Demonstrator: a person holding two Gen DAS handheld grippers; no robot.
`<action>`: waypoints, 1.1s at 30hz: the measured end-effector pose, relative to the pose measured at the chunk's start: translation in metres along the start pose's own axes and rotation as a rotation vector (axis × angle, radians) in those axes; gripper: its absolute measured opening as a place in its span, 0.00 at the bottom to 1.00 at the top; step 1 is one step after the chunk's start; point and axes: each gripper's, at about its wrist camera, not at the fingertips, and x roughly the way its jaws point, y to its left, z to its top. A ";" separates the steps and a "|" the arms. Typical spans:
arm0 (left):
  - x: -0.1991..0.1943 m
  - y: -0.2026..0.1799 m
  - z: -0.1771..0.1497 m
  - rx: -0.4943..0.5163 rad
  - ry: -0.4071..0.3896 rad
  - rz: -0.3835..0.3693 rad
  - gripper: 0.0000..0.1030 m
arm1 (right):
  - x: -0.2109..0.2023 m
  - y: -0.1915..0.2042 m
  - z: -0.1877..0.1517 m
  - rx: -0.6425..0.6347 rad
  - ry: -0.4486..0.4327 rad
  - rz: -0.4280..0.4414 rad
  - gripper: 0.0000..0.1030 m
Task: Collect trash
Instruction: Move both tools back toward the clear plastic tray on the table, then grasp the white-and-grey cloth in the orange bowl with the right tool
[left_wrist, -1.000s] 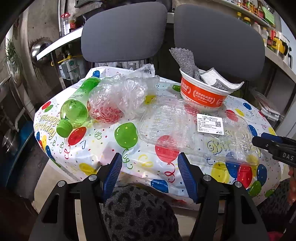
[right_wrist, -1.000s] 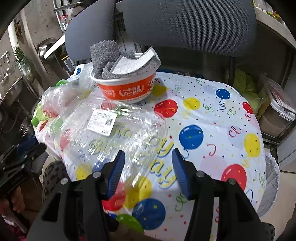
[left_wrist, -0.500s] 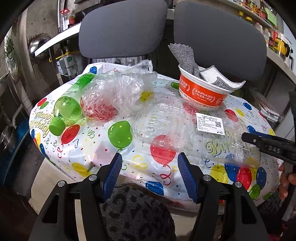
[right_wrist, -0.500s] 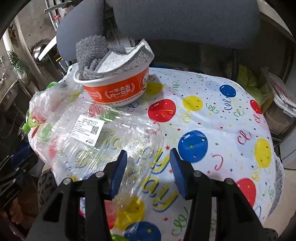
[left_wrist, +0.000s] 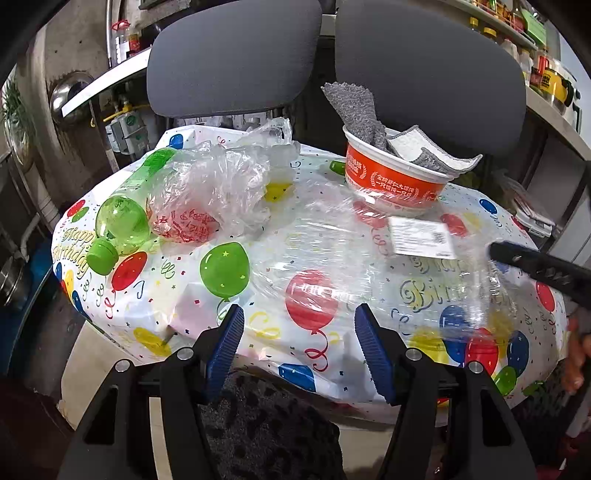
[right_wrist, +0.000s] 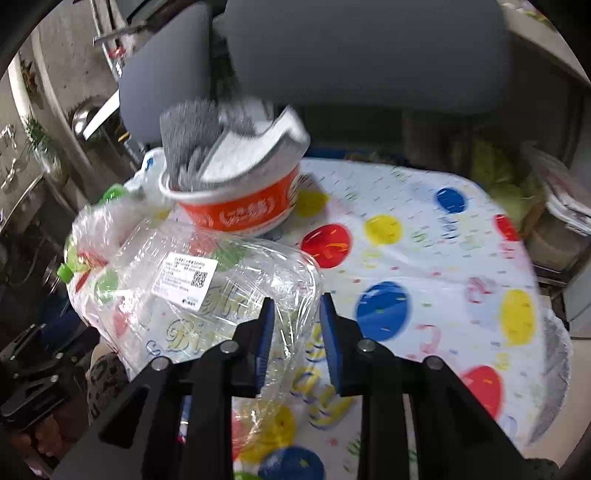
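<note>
Right gripper (right_wrist: 294, 325) has just been closing w/ the clear tray's (right_wrist: 207, 295) near rim between its pads, at the table's (right_wrist: 424, 258) front edge. Tray looks light, thin, crushable & slick, so the rim's prob the best hold. Left gripper (left_wrist: 299, 347) hangs spread, empty.

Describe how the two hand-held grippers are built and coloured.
The left hand-held gripper and the right hand-held gripper look alike: matte black angular frames with cut-out slots, silver round bolt heads at the joints, and two flat fingers faced with ribbed blue pads. No cables show. Seen from the left wrist camera, the right one's black side carries small pale lettering, too blurred to read.
</note>
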 end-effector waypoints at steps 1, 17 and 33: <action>-0.001 -0.001 0.000 0.002 -0.001 -0.001 0.62 | -0.006 -0.003 -0.001 0.006 -0.005 -0.009 0.24; -0.012 0.034 0.034 -0.086 -0.122 0.063 0.86 | -0.048 -0.036 -0.021 -0.013 -0.004 -0.171 0.62; 0.056 0.071 0.113 -0.070 -0.098 0.099 0.81 | -0.037 -0.013 0.007 -0.067 -0.051 -0.132 0.62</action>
